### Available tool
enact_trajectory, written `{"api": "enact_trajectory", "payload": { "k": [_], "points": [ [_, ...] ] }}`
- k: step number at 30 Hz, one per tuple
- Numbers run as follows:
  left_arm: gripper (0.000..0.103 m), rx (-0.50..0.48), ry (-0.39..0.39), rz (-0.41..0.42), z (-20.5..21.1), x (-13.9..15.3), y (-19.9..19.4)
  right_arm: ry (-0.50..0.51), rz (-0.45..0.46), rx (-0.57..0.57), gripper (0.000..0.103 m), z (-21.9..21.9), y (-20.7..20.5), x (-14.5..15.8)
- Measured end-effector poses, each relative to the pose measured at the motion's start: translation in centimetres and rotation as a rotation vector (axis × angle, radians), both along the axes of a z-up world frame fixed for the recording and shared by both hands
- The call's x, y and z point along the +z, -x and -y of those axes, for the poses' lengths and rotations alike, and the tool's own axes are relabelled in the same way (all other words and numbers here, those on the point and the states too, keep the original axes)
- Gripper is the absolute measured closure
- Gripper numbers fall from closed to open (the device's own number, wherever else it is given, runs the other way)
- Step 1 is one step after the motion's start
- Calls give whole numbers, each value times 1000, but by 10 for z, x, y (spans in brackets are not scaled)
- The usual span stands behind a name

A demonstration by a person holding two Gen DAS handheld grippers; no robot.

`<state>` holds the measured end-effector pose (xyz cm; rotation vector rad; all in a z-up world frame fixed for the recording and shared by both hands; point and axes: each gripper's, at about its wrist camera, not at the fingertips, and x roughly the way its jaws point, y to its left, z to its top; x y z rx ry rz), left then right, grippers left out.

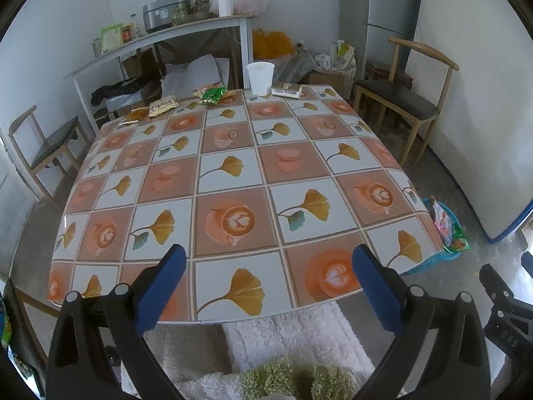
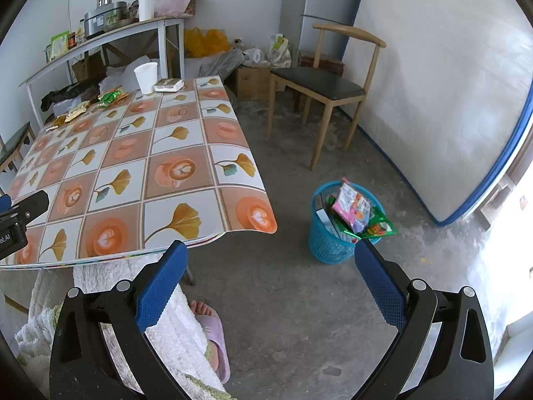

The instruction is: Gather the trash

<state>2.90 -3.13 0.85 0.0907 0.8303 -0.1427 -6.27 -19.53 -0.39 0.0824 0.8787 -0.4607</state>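
Along the far edge of the patterned table [image 1: 233,173] lie several snack wrappers: a green one [image 1: 212,95], a tan one [image 1: 162,105] and a flat box [image 1: 286,90], with a white paper cup [image 1: 260,78] between them. My left gripper [image 1: 268,283] hovers open over the near table edge, empty. My right gripper [image 2: 269,280] hangs open and empty above the floor, just short of a blue trash basket [image 2: 328,236] stuffed with a pink packet [image 2: 353,205] and green wrappers. In the right wrist view the same cup [image 2: 146,77] and green wrapper [image 2: 110,97] show.
A wooden chair [image 2: 319,83] stands beyond the basket, another chair [image 1: 46,146] at the table's left. A white mattress [image 2: 449,100] leans on the right wall. A cluttered shelf [image 1: 160,36] is behind the table. A person's slippered foot [image 2: 213,330] and white fleece lap are below.
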Motion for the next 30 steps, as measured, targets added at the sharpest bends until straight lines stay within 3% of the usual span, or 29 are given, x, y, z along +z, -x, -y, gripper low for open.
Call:
{"api": "enact_trajectory", "payload": {
  "k": [30],
  "points": [
    [5, 16, 5, 14, -3, 3, 1, 6, 17, 36, 7, -3, -7, 8]
  ]
}}
